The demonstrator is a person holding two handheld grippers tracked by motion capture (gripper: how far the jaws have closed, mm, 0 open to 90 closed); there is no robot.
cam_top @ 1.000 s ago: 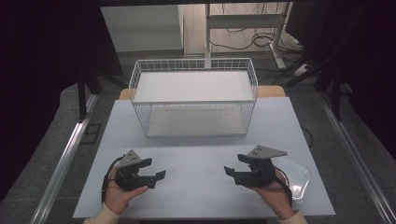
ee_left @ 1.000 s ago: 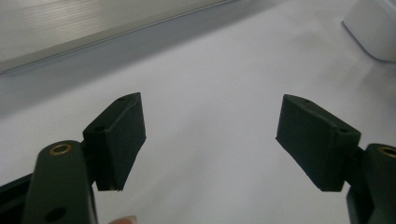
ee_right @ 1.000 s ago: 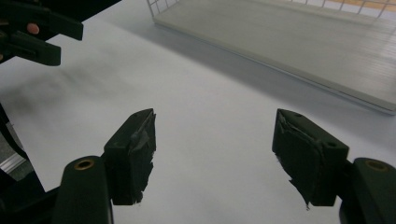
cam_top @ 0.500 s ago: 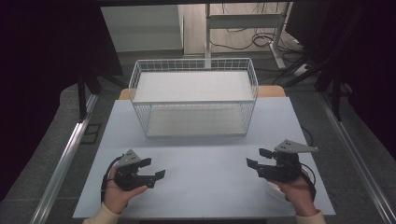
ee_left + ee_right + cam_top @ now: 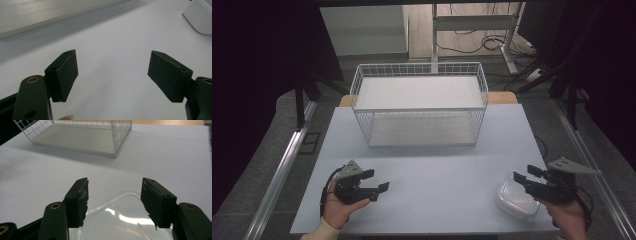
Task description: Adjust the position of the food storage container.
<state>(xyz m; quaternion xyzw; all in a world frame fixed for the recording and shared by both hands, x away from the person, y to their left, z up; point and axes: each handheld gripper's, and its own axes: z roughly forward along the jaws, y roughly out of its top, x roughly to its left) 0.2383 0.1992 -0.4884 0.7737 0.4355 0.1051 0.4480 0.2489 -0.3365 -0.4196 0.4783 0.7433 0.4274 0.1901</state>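
Since a second ago your right gripper has swung outward toward the table's right edge, uncovering the clear plastic lidded container that sat half hidden under your hand; your left gripper has not shifted. You hold the right one low at the near right corner of the pale blue-grey table, pointing left, its tips over the container's right side. Your right hand is cut off by the bottom of the high view. In the right gripper view the container lies just beneath and between the jaws — whether they touch it, you cannot tell. Those jaws stand wide apart and grip nothing. Your left hand rests near the front left edge, the gripper angled right. Its jaws are also spread wide over bare table, holding nothing, with a white corner of the container far off. Well beyond both stands the white wire basket.
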